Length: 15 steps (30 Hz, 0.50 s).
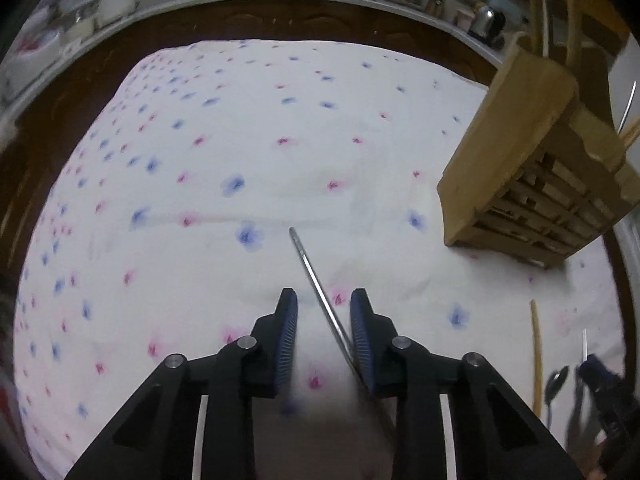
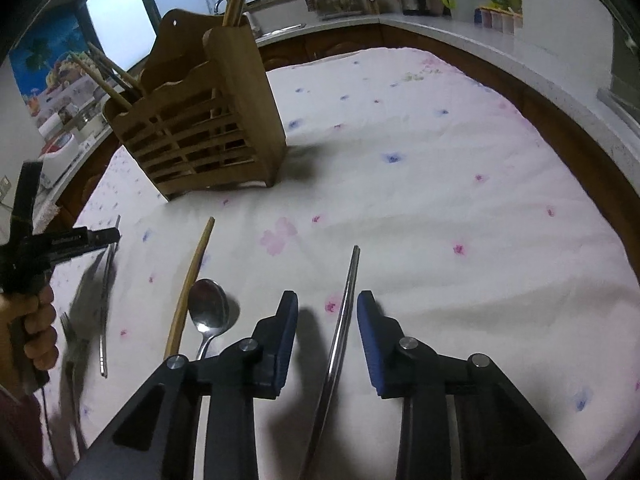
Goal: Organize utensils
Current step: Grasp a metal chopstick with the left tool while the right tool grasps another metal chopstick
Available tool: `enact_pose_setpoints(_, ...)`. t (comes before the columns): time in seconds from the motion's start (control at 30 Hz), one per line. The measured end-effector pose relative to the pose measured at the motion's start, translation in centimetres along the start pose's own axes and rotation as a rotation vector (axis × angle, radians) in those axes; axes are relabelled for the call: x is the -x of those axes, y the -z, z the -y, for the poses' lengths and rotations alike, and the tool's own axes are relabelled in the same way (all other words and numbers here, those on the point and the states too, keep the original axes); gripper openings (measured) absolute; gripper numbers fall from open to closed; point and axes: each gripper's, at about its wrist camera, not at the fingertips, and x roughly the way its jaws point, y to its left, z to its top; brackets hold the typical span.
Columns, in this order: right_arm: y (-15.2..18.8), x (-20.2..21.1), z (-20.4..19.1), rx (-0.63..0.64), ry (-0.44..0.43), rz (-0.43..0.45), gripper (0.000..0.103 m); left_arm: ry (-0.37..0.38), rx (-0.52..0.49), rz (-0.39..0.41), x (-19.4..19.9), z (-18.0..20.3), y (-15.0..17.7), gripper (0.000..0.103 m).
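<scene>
A slatted wooden utensil holder (image 2: 200, 128) stands on the flowered cloth with wooden chopsticks in it; it also shows in the left wrist view (image 1: 532, 168). My left gripper (image 1: 324, 300) is open over a metal chopstick (image 1: 316, 284) lying between its jaws, close to the right finger. My right gripper (image 2: 327, 304) is open around a pair of metal chopsticks (image 2: 344, 312) lying on the cloth. Left of it lie a spoon (image 2: 208, 312), a wooden chopstick (image 2: 192, 280), a fork (image 2: 74, 340) and another metal chopstick (image 2: 105, 320).
The flowered cloth (image 1: 240, 140) covers a dark wooden table. A kitchen counter (image 2: 440, 20) with a kettle, bottles and a knife rack runs behind. A hand holding the left gripper (image 2: 36, 320) shows at the left edge of the right wrist view.
</scene>
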Motion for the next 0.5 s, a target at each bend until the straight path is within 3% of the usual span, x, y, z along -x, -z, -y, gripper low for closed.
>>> enact_pose_setpoints(0.03, -0.1, -0.1, 0.0, 0.003, 0.002, -0.001, 0.030, 0.007, -0.013, -0.004, -0.3, 0.3, -0.2, 0.011)
enact_pose_setpoints(0.27, 0.0, 0.0, 0.2, 0.019, 0.026, -0.006, 0.009, 0.075, -0.139, -0.015, -0.6, 4.2, 1.8, 0.005)
enact_pose_setpoints(0.4, 0.1, 0.1, 0.4, 0.021, 0.011, -0.015, 0.008, 0.135, -0.170, -0.048, -0.4, 5.4, 3.2, 0.005)
enact_pose_setpoints(0.5, -0.1, 0.1, 0.6, 0.011, 0.000, -0.022, 0.008, 0.106, -0.188, -0.055, -0.7, 5.8, 3.2, 0.006)
